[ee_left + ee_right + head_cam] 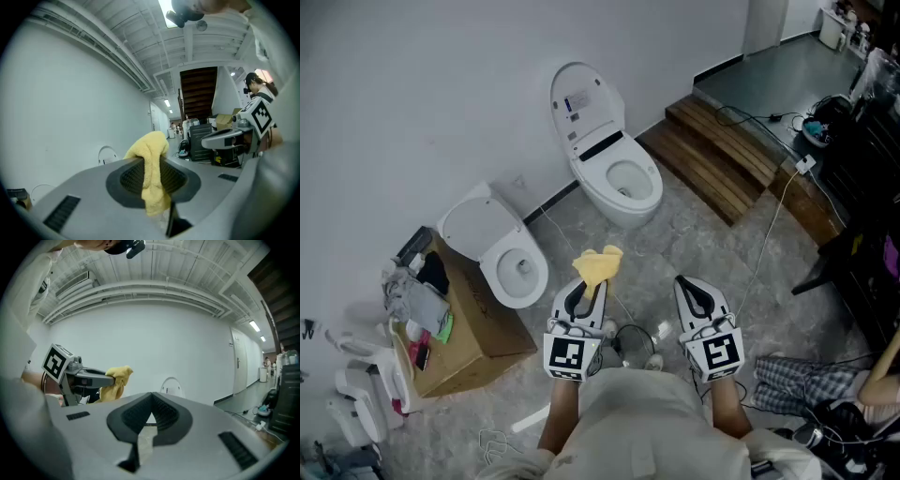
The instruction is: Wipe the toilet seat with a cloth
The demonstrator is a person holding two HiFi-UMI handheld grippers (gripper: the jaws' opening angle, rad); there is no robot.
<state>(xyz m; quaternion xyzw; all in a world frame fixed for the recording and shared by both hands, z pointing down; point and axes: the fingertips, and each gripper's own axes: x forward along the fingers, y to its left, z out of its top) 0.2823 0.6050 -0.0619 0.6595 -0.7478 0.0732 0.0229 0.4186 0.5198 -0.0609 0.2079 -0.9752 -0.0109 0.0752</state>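
I find the lighting bright and even, coming from ceiling strip lights (167, 102), with soft shadows. Both gripper views bow heavily and have black corners. The head view is sharp.

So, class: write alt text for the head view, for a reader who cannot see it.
From above, a person's left gripper grips a yellow cloth; the right gripper is shut and empty. Ahead, a nearer toilet and a farther toilet stand open against a white wall.

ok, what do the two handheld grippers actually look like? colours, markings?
Left gripper and right gripper match: light grey moulded bodies, tapering jaws lined with black ribbed pads. Each carries a white cube printed with black square markers at its rear. The person wears a pale top.
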